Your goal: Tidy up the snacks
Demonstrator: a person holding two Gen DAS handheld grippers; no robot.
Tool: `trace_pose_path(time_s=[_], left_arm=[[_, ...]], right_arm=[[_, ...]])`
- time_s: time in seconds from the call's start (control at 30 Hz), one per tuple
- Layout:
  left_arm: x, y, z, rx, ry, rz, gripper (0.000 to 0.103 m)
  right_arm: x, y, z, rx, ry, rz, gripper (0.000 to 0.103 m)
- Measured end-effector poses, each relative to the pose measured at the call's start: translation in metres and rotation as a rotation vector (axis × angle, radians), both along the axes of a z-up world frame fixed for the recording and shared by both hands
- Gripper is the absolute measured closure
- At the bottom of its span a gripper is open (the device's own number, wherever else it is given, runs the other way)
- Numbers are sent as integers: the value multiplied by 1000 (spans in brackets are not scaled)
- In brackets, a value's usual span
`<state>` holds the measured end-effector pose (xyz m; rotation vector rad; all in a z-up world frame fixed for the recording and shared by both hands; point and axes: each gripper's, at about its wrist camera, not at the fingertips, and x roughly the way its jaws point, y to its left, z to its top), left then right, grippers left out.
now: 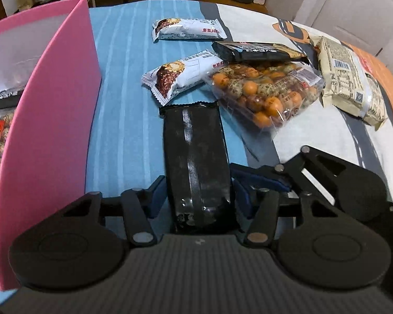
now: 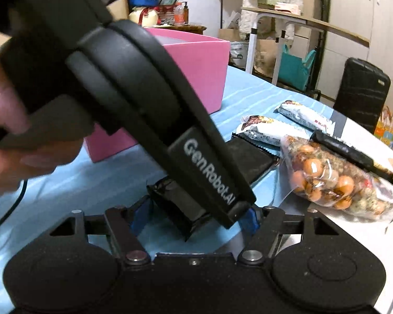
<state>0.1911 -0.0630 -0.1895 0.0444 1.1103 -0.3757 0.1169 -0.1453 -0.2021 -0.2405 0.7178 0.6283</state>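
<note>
My left gripper (image 1: 196, 196) is shut on a black snack packet (image 1: 196, 157) and holds it over the blue cloth. The right wrist view shows the same packet (image 2: 251, 157) under the left gripper's body (image 2: 149, 99). My right gripper (image 2: 194, 217) is open, its blue pads on either side of the packet's near end, close behind the left one; it also shows in the left wrist view (image 1: 262, 180). The pink box (image 1: 47, 110) stands at the left with several packets inside. Two white snack bars (image 1: 180, 76) (image 1: 188, 30), another black packet (image 1: 259, 52) and a clear bag of coated nuts (image 1: 264, 91) lie ahead.
A beige packet (image 1: 351, 78) lies at the right on the patterned cloth (image 1: 314, 136). Behind the table are a chair, bags, a dark suitcase (image 2: 361, 91) and cupboards. A hand (image 2: 2, 136) holds the left gripper's handle.
</note>
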Motion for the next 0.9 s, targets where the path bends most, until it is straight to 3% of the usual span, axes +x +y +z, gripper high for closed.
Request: trace_pose_path(time_s=[0.43,0.7,0.9], left_arm=[[-12,3,12,-17,32,-2,52],[-40,4,43,10,52,-22,52],[-68,6,74,6,-4,-42,52]], right_arm=[[-18,-11,8,64,-2,-22,33],[-44,-18,38,128,-13,-21,34],[-66,-15,64,115,-66,-20,34]])
